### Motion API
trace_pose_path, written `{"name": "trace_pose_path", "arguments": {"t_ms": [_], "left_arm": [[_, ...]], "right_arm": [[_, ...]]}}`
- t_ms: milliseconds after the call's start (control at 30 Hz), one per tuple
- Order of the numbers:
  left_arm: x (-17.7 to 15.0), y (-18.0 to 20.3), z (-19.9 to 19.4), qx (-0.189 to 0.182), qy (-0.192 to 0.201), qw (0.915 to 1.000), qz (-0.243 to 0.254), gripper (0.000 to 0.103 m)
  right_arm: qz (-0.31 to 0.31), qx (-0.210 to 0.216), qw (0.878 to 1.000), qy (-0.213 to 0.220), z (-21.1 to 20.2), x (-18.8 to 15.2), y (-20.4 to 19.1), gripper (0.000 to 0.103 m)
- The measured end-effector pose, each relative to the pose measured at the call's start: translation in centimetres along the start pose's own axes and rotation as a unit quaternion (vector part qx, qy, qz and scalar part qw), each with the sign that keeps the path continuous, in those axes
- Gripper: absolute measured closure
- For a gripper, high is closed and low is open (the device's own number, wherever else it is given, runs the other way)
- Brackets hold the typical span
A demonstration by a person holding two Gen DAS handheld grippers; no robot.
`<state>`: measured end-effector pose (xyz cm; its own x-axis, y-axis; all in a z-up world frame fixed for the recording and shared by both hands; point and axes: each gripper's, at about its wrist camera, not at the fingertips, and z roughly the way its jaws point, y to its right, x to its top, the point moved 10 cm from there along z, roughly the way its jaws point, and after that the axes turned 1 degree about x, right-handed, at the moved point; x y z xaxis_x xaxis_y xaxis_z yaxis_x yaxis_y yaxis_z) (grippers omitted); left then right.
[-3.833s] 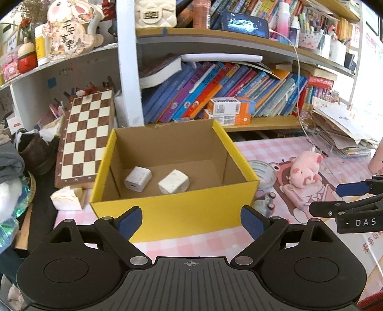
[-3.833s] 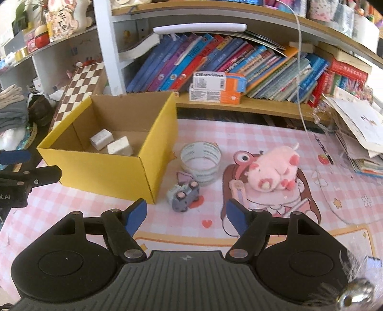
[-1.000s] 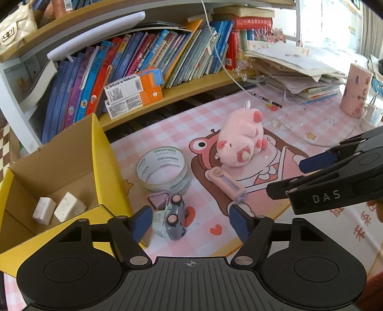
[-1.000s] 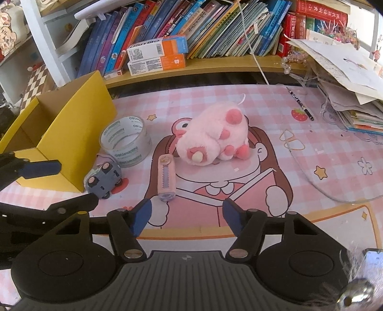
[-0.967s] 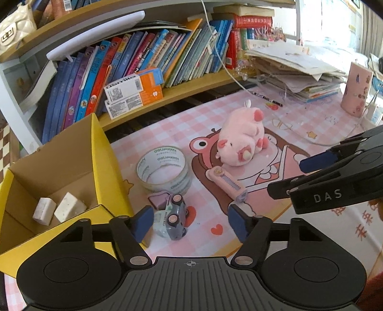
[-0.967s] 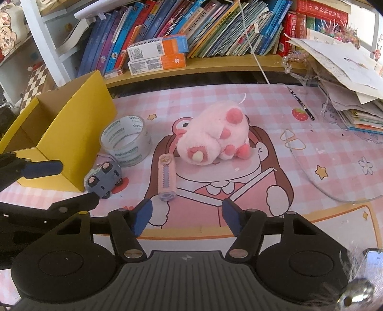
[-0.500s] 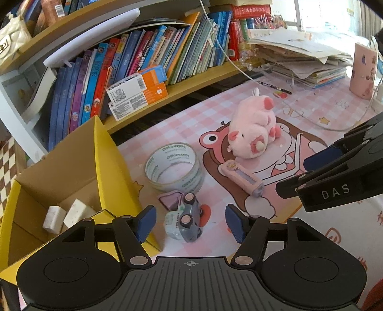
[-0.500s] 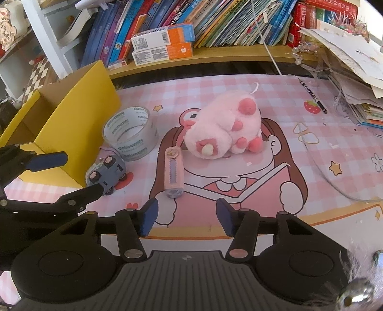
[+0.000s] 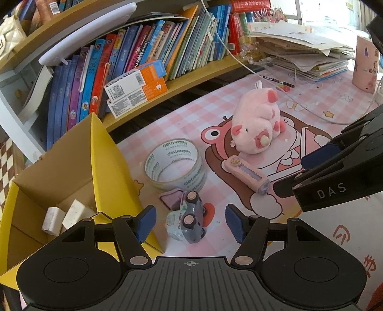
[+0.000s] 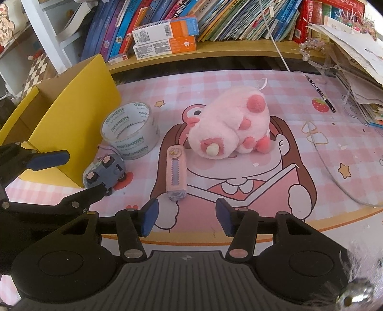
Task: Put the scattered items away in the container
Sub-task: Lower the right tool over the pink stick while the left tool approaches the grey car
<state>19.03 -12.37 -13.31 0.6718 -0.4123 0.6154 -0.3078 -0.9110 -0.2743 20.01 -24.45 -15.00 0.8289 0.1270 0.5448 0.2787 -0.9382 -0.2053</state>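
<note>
Toy truck (image 9: pixel 189 219), grey-blue, tipped on its side on the pink checked mat (image 9: pixel 167 114), just off the yellow box's (image 9: pixel 105 153) near right corner. Left gripper (image 9: pixel 189 222) angled down over it, jaws apart, a pad on either side of the truck, neither touching. Right gripper (image 10: pixel 184 216) jaws apart too, just been narrowing, nothing between them; the pink utility knife (image 10: pixel 176 172) lies just beyond its tips, lengthwise, blade end nearest. Tape roll (image 9: pixel 176 165) stands beside the box wall, just past the truck; a small purple piece (image 9: pixel 171 199) lies between roll and truck. Pink plush pig (image 10: pixel 229 124) farther right, its snout close to the knife's far end. Two white blocks (image 9: pixel 63 216) sit side by side on the box floor. Bookshelf (image 10: pixel 215 21) runs along the far edge; paper stack (image 9: pixel 299 47) at far right.
</note>
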Motion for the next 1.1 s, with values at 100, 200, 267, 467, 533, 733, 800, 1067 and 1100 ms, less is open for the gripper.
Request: {"name": "trace_pose_path", "arguments": {"t_ms": [100, 200, 267, 467, 533, 733, 800, 1067, 1100], "left_arm": [[0.0, 0.1, 0.1, 0.000, -0.001, 1.0000, 0.002, 0.038], [0.0, 0.1, 0.3, -0.001, -0.003, 1.0000, 0.004, 0.038], [-0.1, 0.2, 0.4, -0.002, -0.004, 1.0000, 0.006, 0.038], [-0.1, 0.2, 0.8, -0.002, -0.008, 0.9999, 0.006, 0.038], [-0.1, 0.3, 0.9, -0.001, -0.009, 0.9999, 0.009, 0.038], [-0.2, 0.3, 1.2, 0.000, -0.011, 0.9998, 0.014, 0.038], [-0.2, 0.4, 1.3, 0.002, -0.012, 0.9997, 0.020, 0.038], [-0.3, 0.5, 1.5, 0.008, -0.010, 0.9992, 0.039, 0.038], [-0.2, 0.6, 1.6, 0.009, -0.010, 0.9991, 0.041, 0.038]], "right_arm": [[-0.001, 0.001, 1.000, -0.001, 0.2, 0.1, 0.0, 0.051], [-0.002, 0.003, 1.000, -0.003, 0.4, 0.2, -0.1, 0.051], [-0.002, 0.003, 1.000, -0.004, 0.5, 0.2, -0.1, 0.051], [-0.005, 0.007, 1.000, -0.012, 1.0, 0.1, -0.2, 0.051], [-0.007, 0.009, 1.000, -0.014, 1.3, 0.2, -0.2, 0.051], [-0.010, 0.015, 1.000, -0.019, 2.1, 0.6, -0.3, 0.054], [-0.010, 0.018, 1.000, -0.022, 2.4, 0.6, -0.3, 0.056], [-0.018, 0.023, 0.999, -0.031, 3.7, 1.0, -0.7, 0.059], [-0.019, 0.024, 0.999, -0.031, 3.8, 1.1, -0.7, 0.060]]}}
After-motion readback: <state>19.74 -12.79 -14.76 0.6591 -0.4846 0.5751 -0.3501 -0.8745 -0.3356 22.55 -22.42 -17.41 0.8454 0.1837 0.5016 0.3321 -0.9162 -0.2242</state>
